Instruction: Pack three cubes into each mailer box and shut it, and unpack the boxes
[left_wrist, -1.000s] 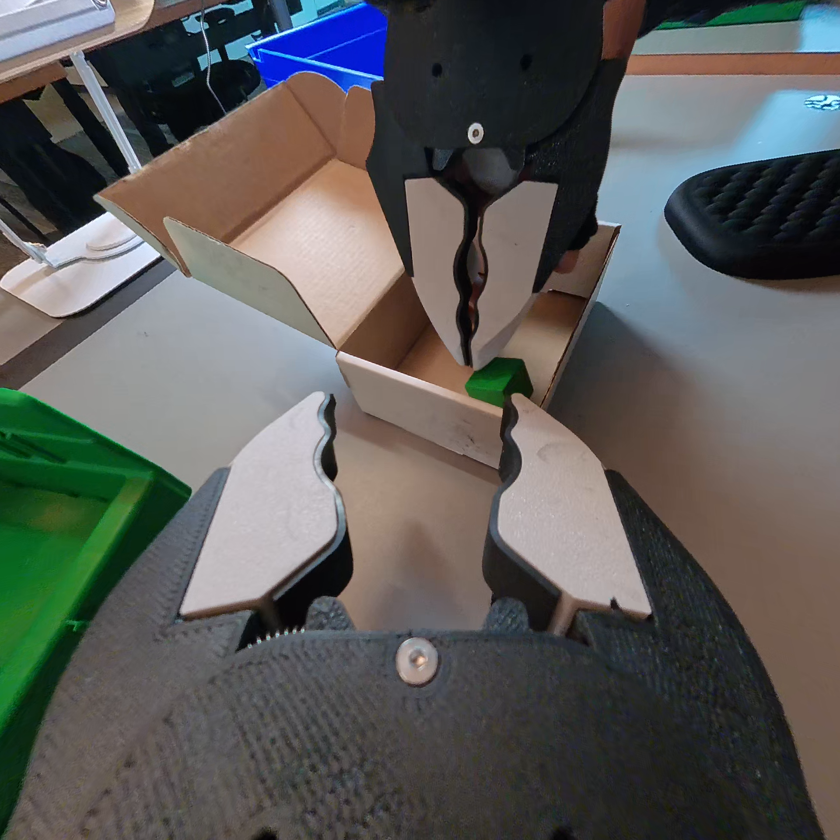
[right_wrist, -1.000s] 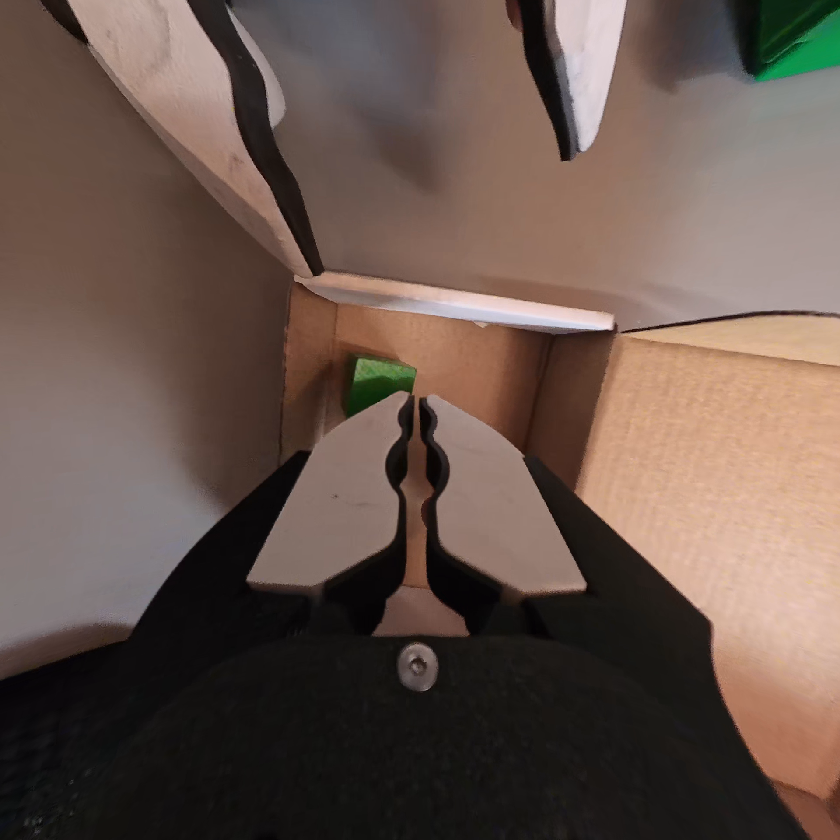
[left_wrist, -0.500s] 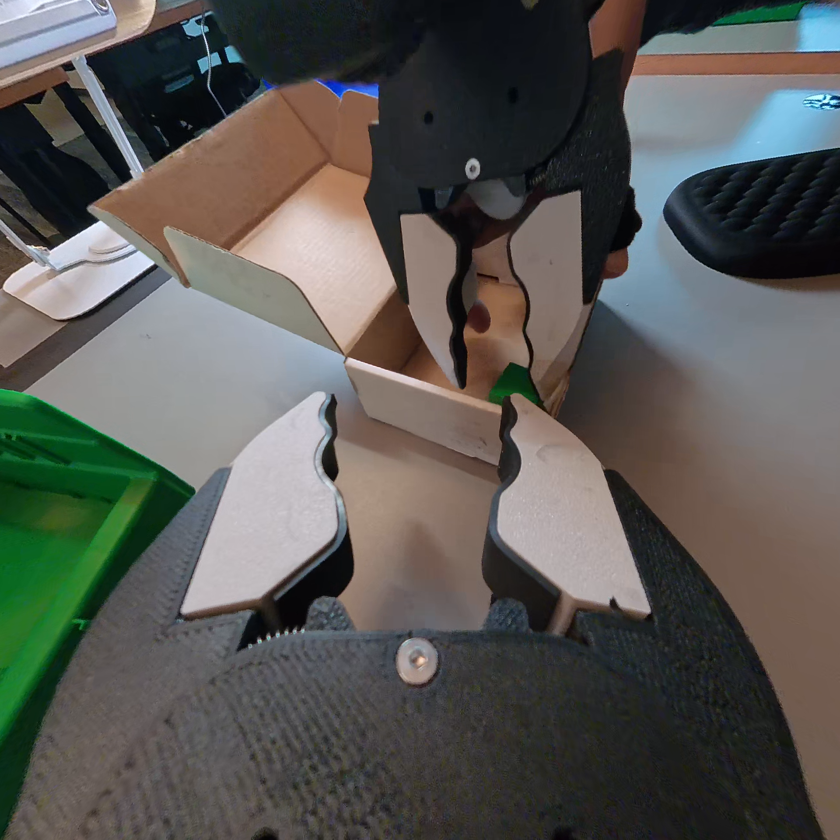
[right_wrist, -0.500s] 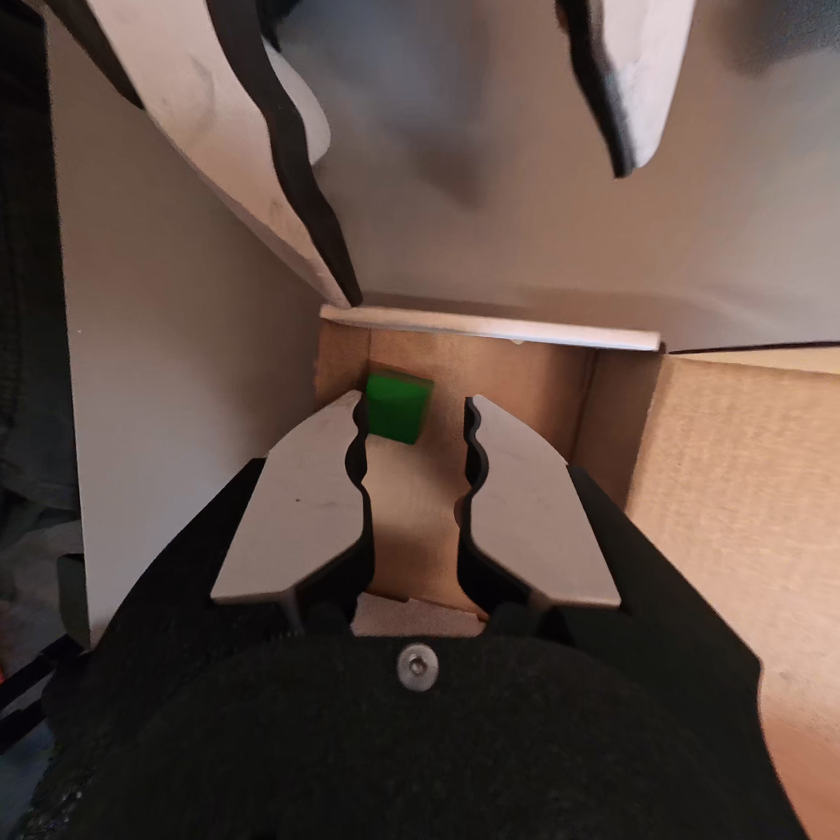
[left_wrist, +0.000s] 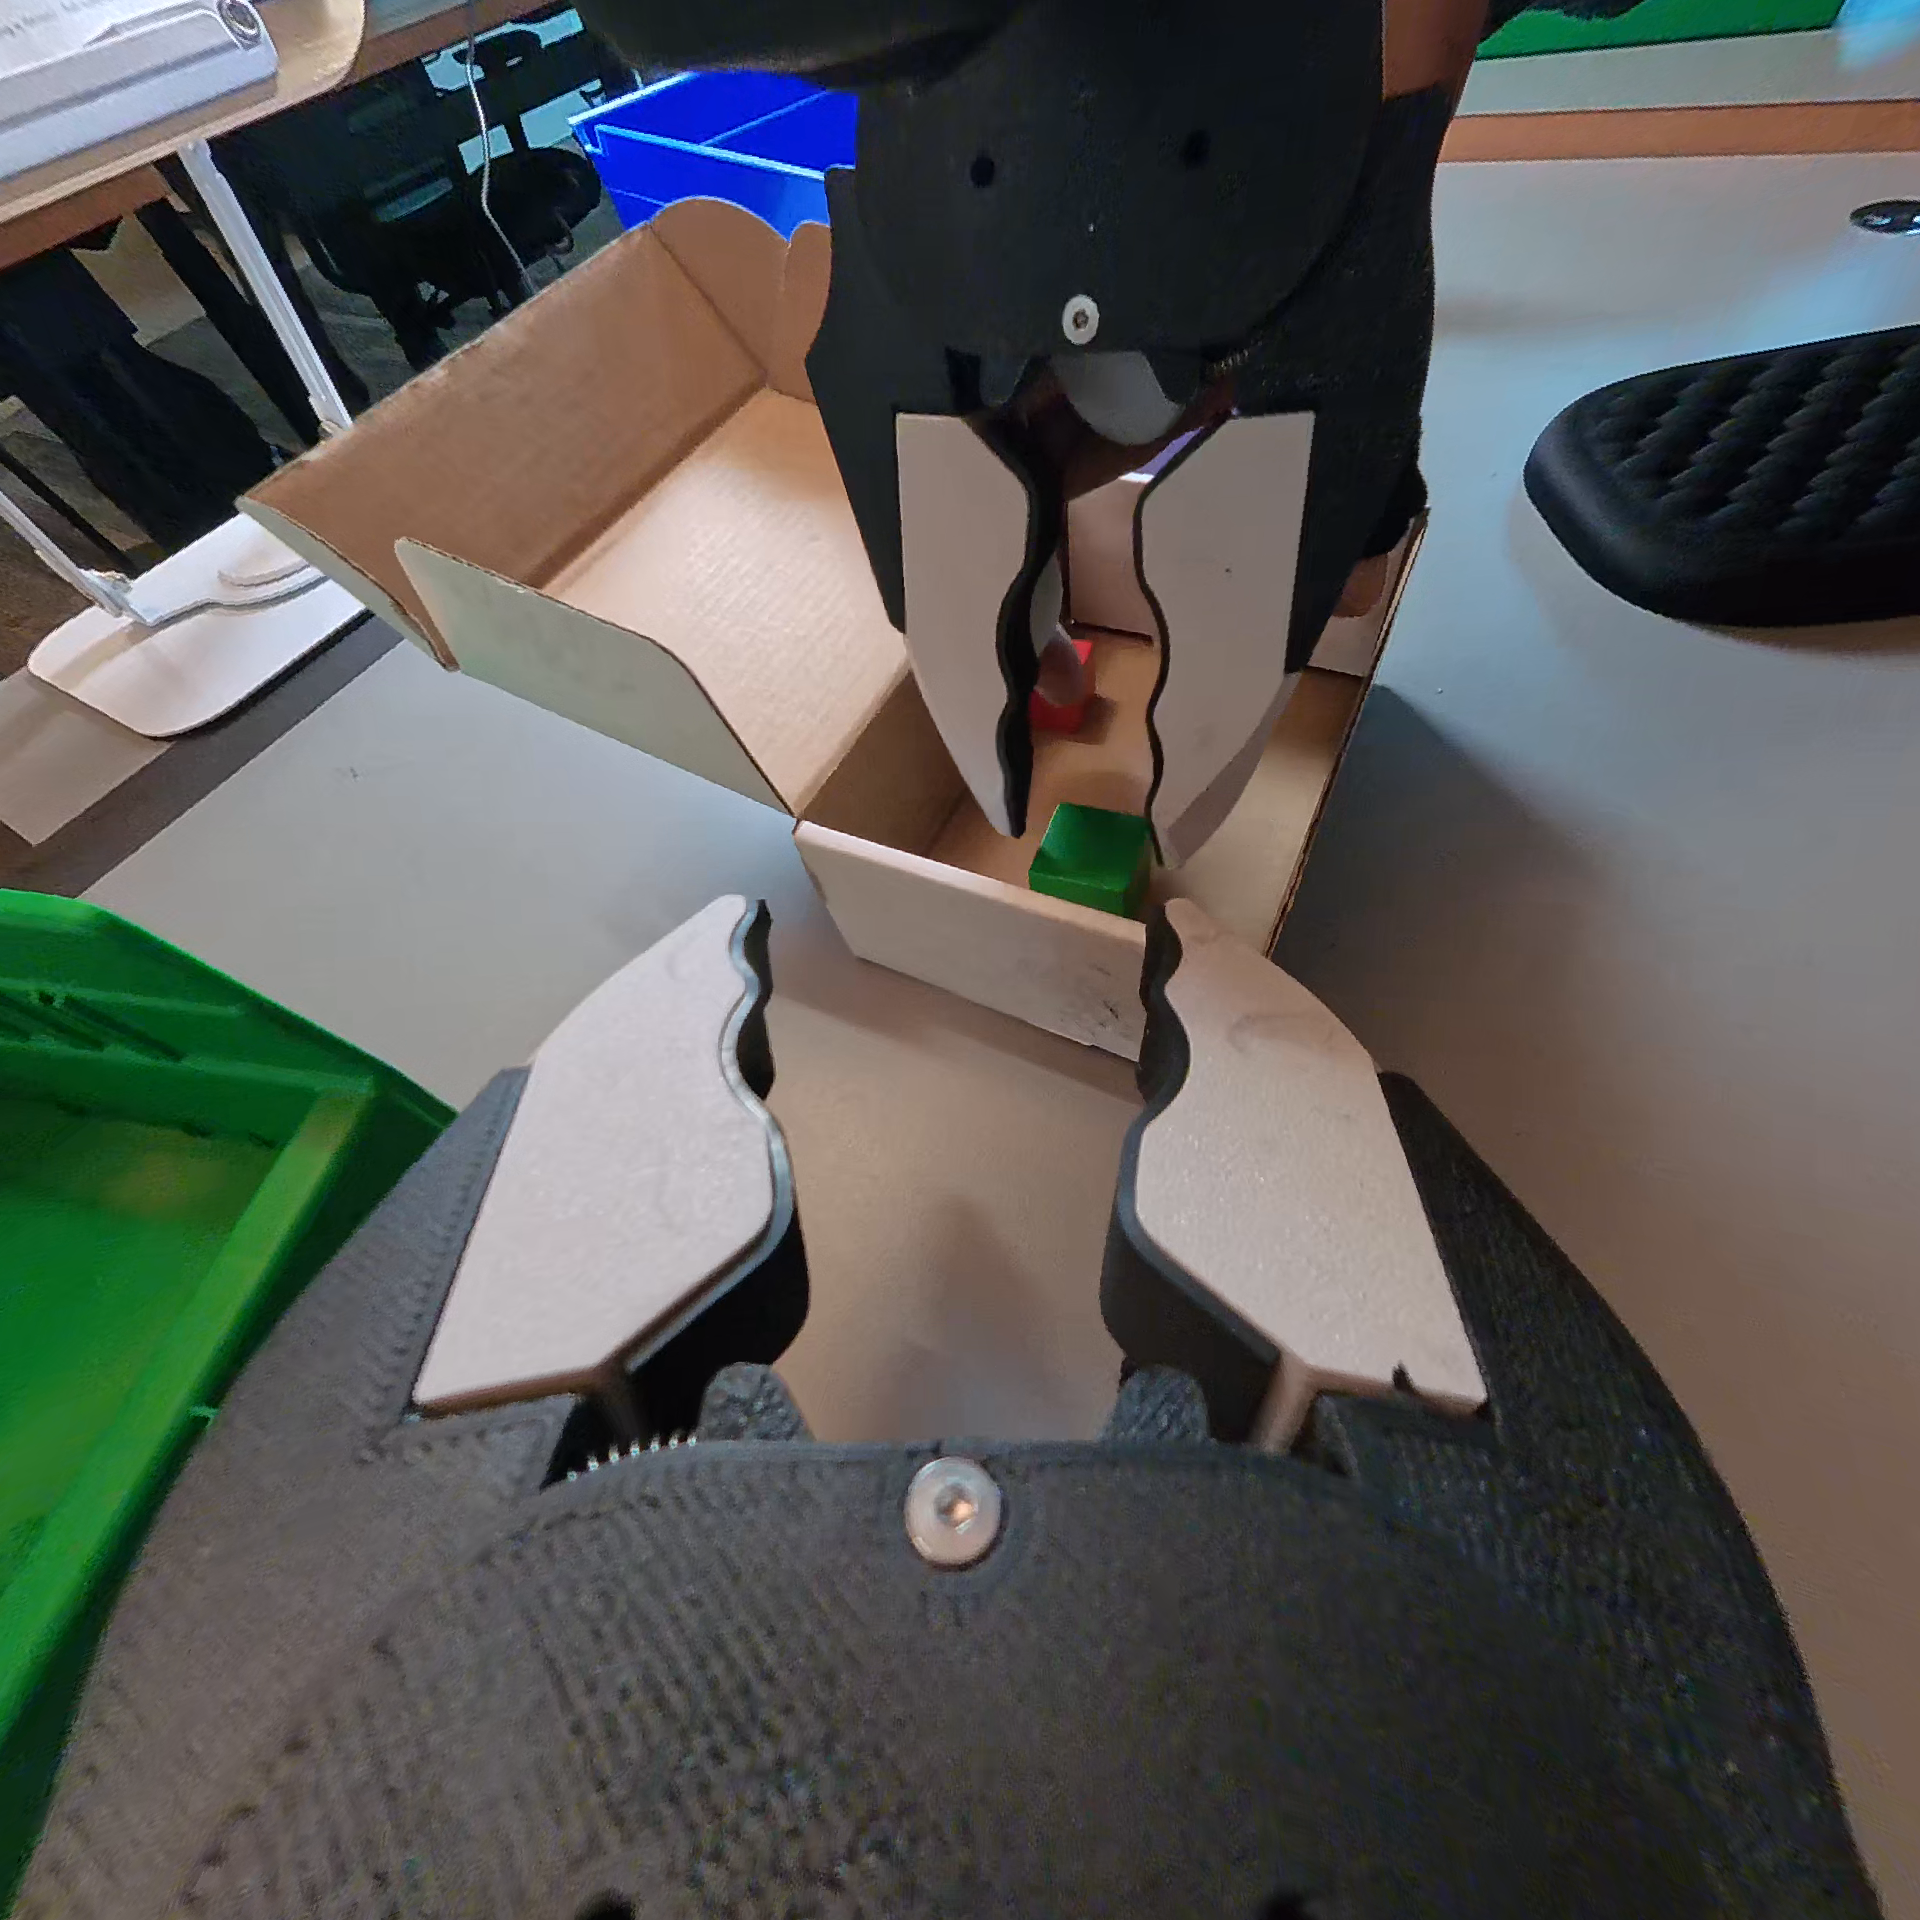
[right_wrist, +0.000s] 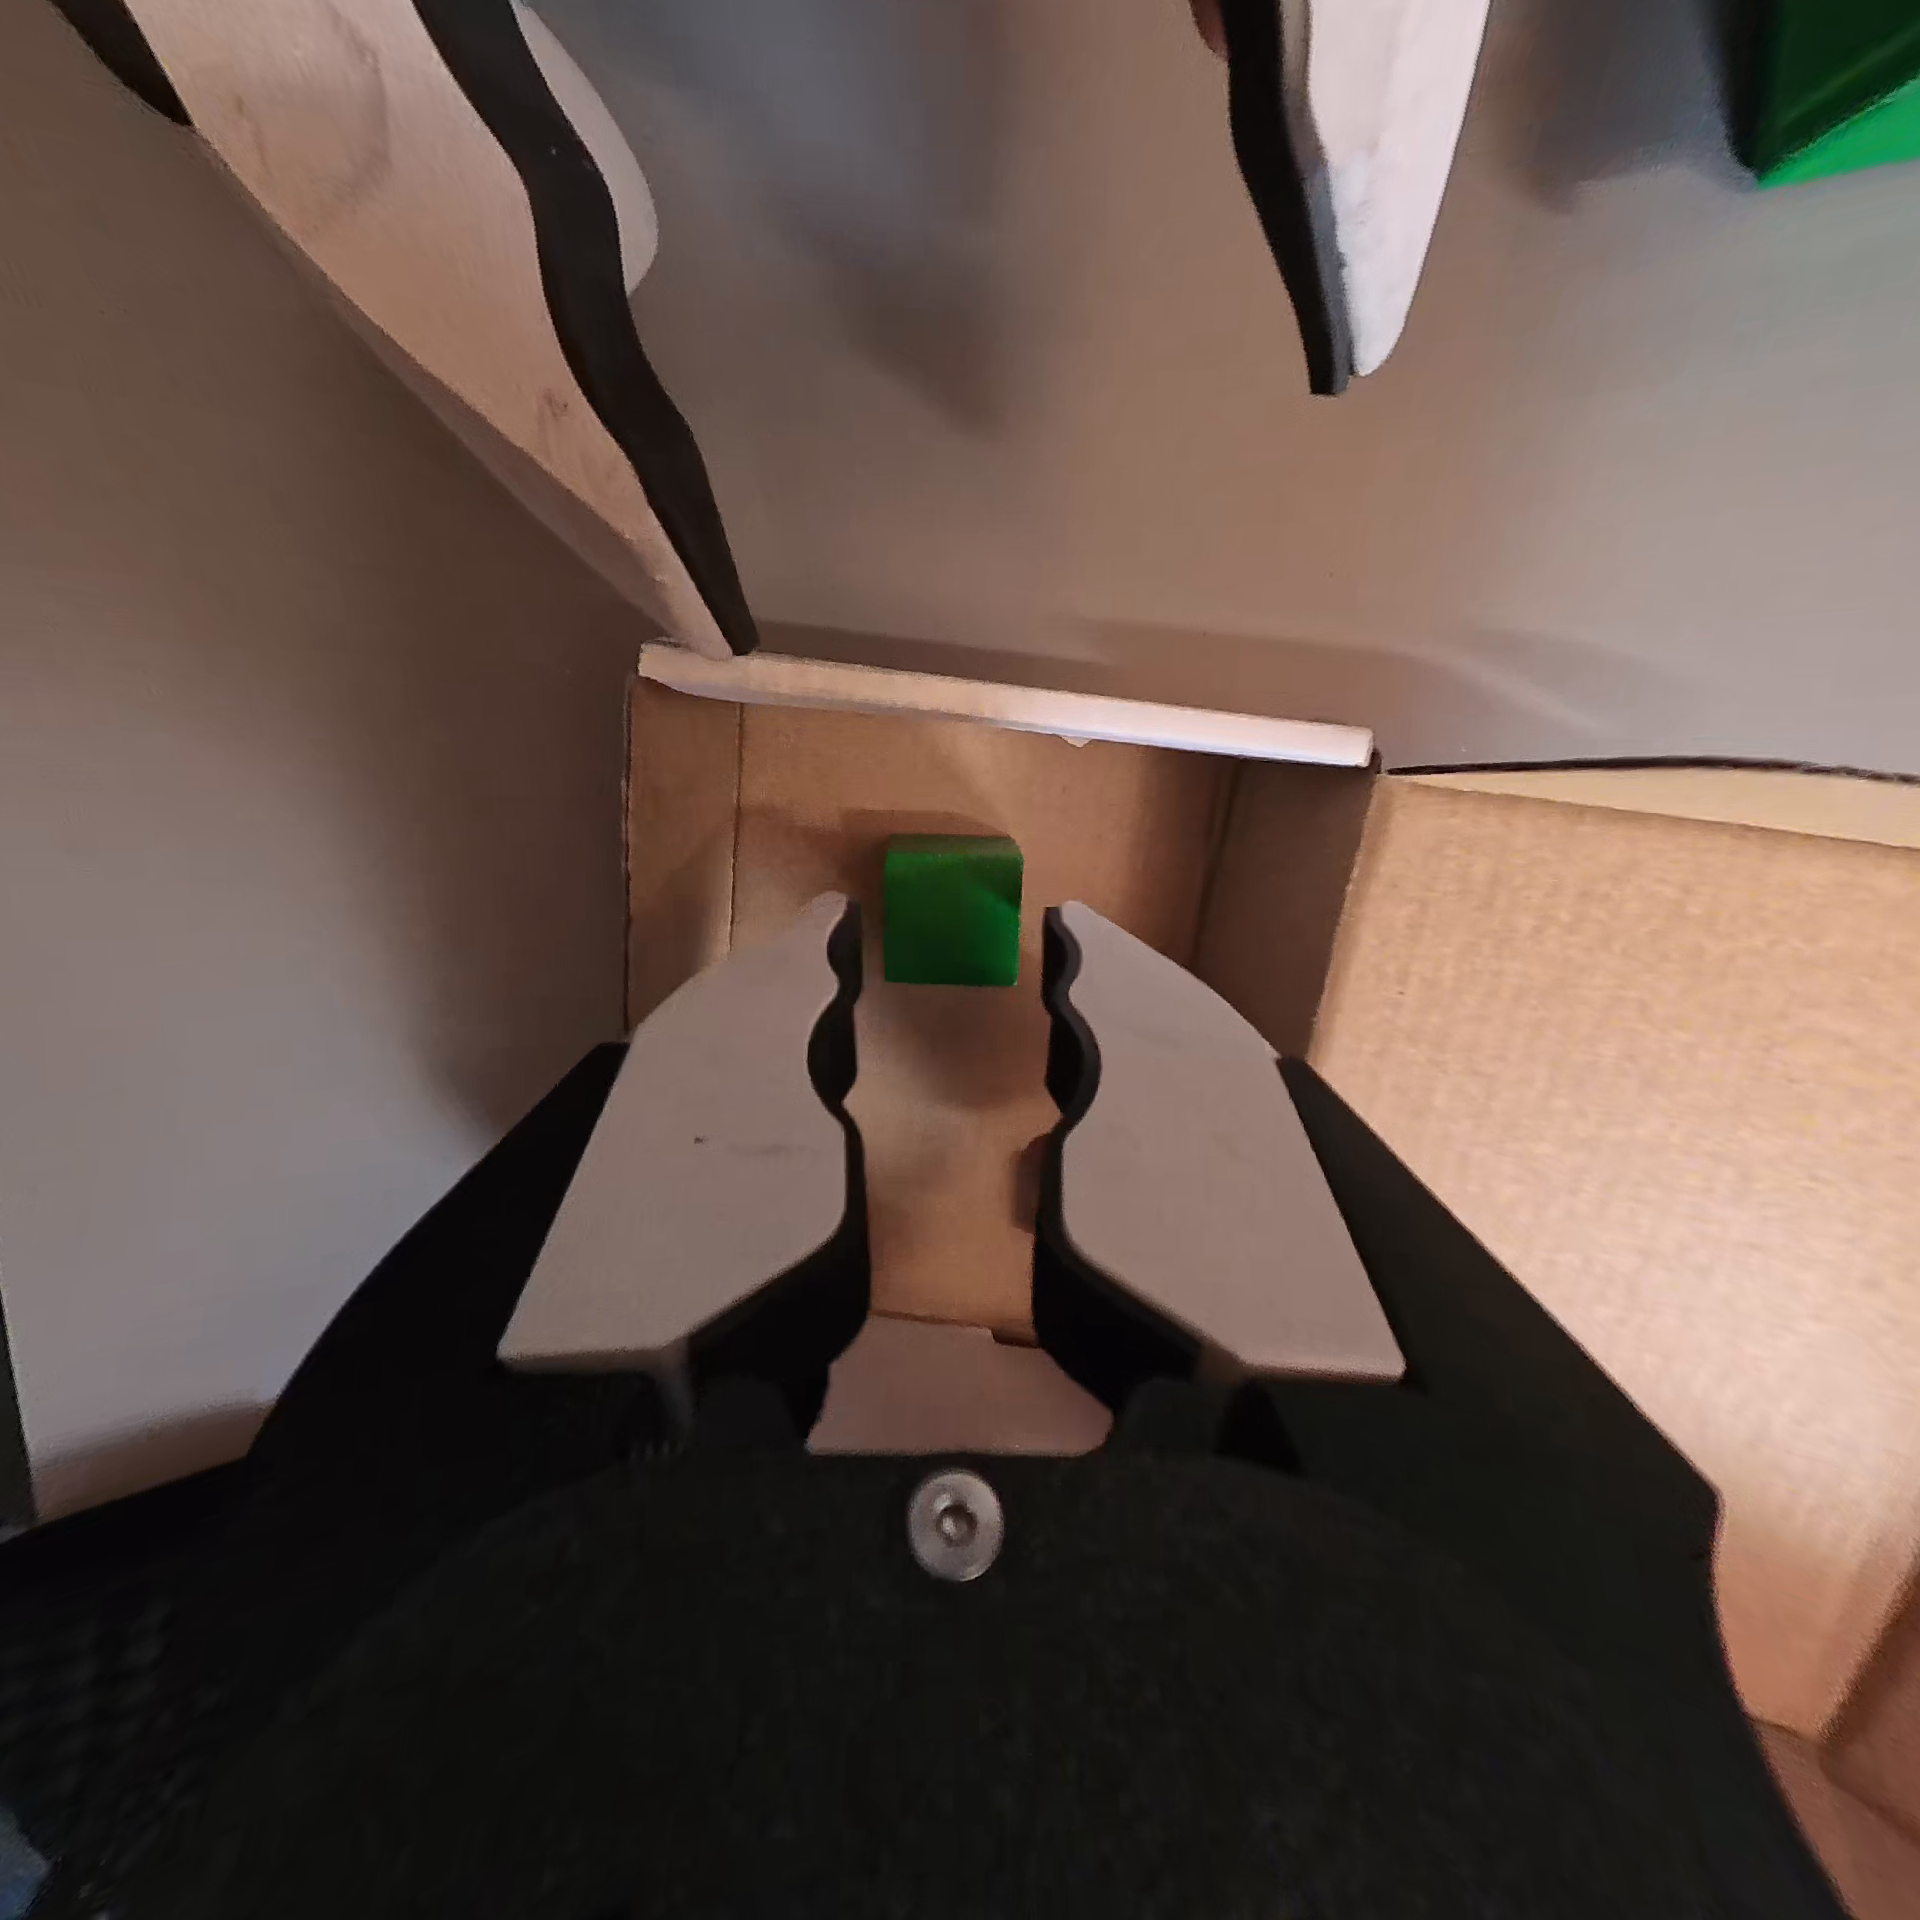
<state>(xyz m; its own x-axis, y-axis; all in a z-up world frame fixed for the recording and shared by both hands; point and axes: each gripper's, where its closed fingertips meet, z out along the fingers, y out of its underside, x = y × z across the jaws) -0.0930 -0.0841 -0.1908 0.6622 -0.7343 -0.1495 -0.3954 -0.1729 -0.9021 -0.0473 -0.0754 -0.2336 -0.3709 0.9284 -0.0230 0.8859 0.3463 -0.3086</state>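
Observation:
An open cardboard mailer box (left_wrist: 977, 935) stands on the grey table. A green cube (left_wrist: 1091, 857) lies on its floor against the near wall, and a red cube (left_wrist: 1070, 701) lies farther back, partly hidden. My right gripper (left_wrist: 1086, 836) points down into the box, open, its tips just above the green cube on either side. In the right wrist view the green cube (right_wrist: 951, 914) sits between the tips of my right gripper (right_wrist: 951, 925). My left gripper (left_wrist: 951, 925) is open and empty, hovering just outside the box's near wall; it also shows in the right wrist view (right_wrist: 1029, 509).
A green bin (left_wrist: 156, 1143) sits at the near left, and its corner shows in the right wrist view (right_wrist: 1829, 83). A blue bin (left_wrist: 727, 156) is behind the box. A black mesh pad (left_wrist: 1745, 478) lies at the right. A white stand base (left_wrist: 177, 634) is at the far left. The tips of one gripper are about 7 cm away from the tips of the other.
My right gripper has gone from shut to open and moved over the green cube. The red cube has come into view. My left gripper has stayed open in place.

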